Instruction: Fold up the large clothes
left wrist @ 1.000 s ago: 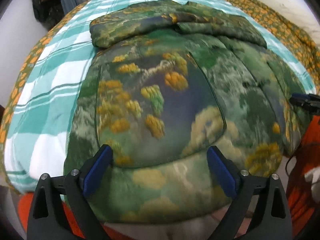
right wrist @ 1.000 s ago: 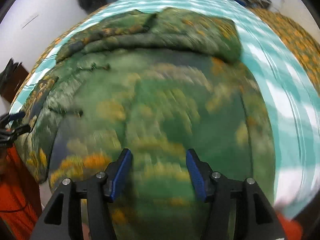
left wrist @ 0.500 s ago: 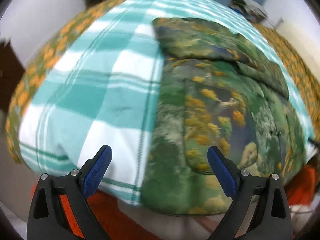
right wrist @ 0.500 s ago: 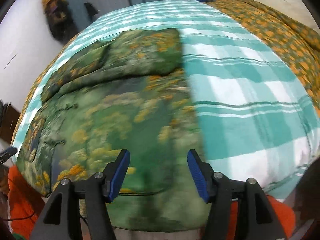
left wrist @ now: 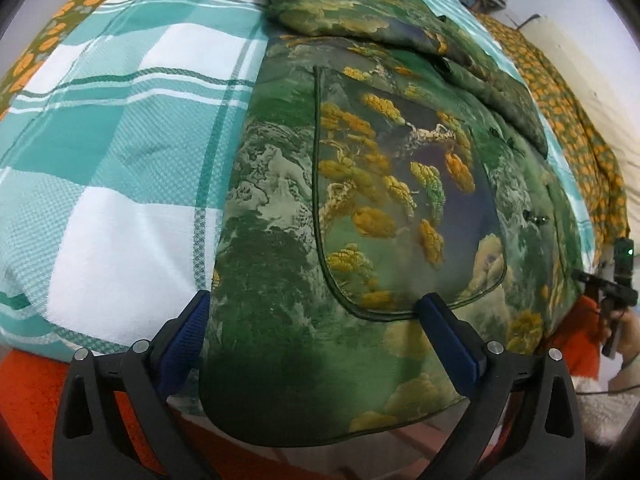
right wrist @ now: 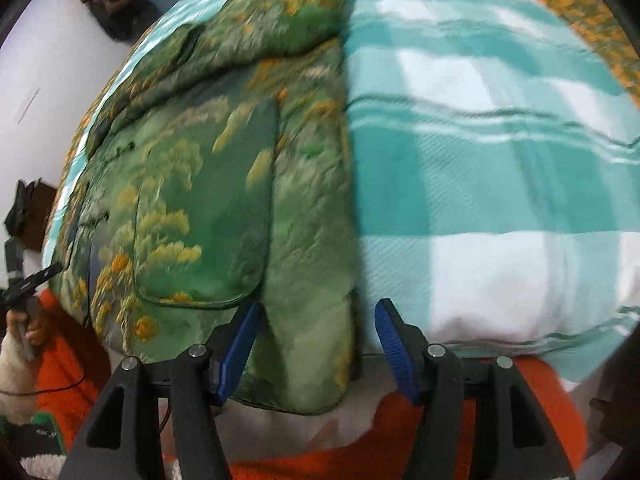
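Jacket (left wrist: 360, 208) lay flat on the bed, its hem hanging a little over the near edge, and both sets of jaws stood open and empty above that hem. The left gripper (left wrist: 316, 344) had its jaws wide, straddling the jacket's left bottom corner: one pad over the blanket (left wrist: 120, 152) just beside the side seam, the other over the lower edge of the pocket (left wrist: 400, 200). The right gripper (right wrist: 316, 352) stood about half open, with the right bottom corner between its pads but not pinched; nothing was held by either.

A second earlier each camera had looked at the middle of the jacket's front. Since then the two hands had swung apart, the left toward the left seam and the right toward the right seam, so each now framed its own corner with checked blanket beside it. In the left view the other gripper showed small at the far right edge; in the right view its partner showed at the far left.

Farther up, the sleeves (left wrist: 352, 12) were already folded across the chest. That suggested the next step was to grip both hem corners and carry the bottom up over the top; the hem's overhang should have let the pads slip under
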Motion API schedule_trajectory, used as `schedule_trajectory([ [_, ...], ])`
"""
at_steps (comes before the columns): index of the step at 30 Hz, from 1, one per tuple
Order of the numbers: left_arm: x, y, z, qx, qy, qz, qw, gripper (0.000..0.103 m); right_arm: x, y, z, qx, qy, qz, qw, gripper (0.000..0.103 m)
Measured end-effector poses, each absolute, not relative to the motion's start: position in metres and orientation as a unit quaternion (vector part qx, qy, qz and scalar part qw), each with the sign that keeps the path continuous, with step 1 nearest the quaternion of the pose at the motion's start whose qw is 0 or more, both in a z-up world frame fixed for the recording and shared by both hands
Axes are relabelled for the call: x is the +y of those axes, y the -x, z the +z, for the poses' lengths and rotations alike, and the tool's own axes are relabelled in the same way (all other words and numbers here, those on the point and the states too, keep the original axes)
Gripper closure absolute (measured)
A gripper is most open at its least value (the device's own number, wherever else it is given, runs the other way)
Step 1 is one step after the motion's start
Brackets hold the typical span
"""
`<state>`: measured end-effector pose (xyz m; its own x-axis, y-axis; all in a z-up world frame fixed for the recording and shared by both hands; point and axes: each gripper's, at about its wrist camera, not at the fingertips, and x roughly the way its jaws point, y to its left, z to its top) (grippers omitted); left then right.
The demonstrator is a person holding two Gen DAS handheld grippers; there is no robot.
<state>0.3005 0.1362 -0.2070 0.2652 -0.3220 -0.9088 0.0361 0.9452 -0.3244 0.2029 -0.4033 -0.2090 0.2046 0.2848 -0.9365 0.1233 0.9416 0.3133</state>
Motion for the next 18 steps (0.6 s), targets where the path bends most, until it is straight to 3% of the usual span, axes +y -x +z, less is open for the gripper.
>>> schedule_trajectory([
  [3,0.137,-0.3,-0.206,0.6,0.128,-0.124,0.78,0.005,-0.4,-0.206,-0.215,0.631,-0.163,0.071,0.755,0.04],
  [4,0.137,-0.298,-0.205,0.604,0.13,-0.128,0.776,0.01,-0.401,-0.206,-0.215,0.631,-0.164,0.074,0.754,0.042],
  [5,0.137,-0.297,-0.205,0.609,0.13,-0.13,0.772,0.017,-0.401,-0.207,-0.213,0.632,-0.167,0.079,0.753,0.053],
  [6,0.136,-0.297,-0.204,0.614,0.126,-0.129,0.768,0.02,-0.399,-0.207,-0.209,0.63,-0.166,0.086,0.754,0.072],
  [8,0.134,-0.296,-0.2,0.623,0.114,-0.13,0.763,0.032,-0.396,-0.208,-0.198,0.622,-0.16,0.09,0.761,0.086],
  [10,0.137,-0.296,-0.196,0.631,0.109,-0.125,0.757,0.063,-0.396,-0.208,-0.186,0.615,-0.153,0.094,0.768,0.088],
  [12,0.142,-0.298,-0.19,0.634,0.115,-0.124,0.755,0.083,-0.394,-0.211,-0.173,0.603,-0.153,0.101,0.776,0.09],
  [13,0.145,-0.298,-0.185,0.633,0.128,-0.128,0.753,0.088,-0.394,-0.213,-0.166,0.597,-0.157,0.104,0.78,0.09],
  [18,0.149,-0.292,-0.154,0.606,0.147,-0.14,0.769,0.091,-0.391,-0.218,-0.129,0.557,-0.185,0.122,0.801,0.09],
])
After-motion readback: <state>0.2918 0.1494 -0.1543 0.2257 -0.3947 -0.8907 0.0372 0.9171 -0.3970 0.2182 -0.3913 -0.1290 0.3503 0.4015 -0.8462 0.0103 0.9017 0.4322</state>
